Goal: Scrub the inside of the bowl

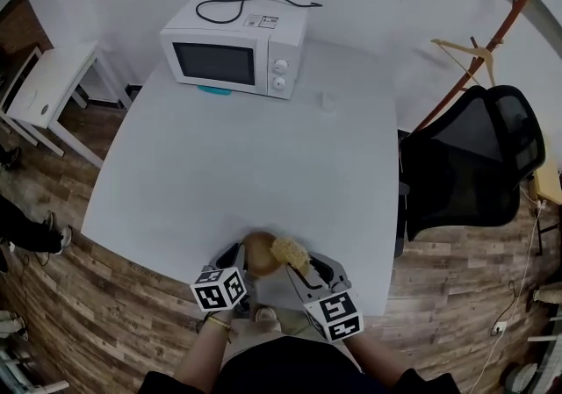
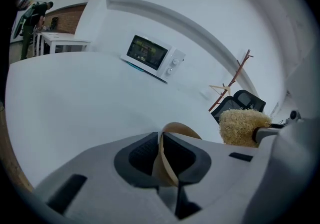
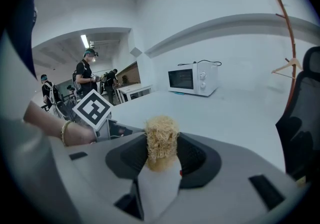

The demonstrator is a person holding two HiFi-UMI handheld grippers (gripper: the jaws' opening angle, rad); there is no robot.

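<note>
The left tool (image 2: 162, 160) is clenched on the thin rim of a small brown bowl (image 1: 257, 254), one pad inside the bowl and one outside. That pinch keeps the bowl from sliding when it gets rubbed. It looks tipped up on its side, so the open part faces the other tool. I cannot tell if its bottom touches the surface (image 1: 228, 173) or hangs just over it. The bowl is at the near edge of the surface, right in front of the person. The right tool (image 3: 161, 155) is squeezed on a scratchy, straw-coloured scrubber (image 3: 161, 138). The fluffy end sticks out past the pads, so only the soft part will meet the bowl. From above, the scrubber sits just beside the bowl's rim, maybe touching it. I think the scrubbing is only starting, and the scrubber next has to go down into the bowl. A white microwave (image 1: 235, 46) stands far back on the surface, and a black chair (image 1: 474, 164) waits at the right side. Both are well out of the way.
</note>
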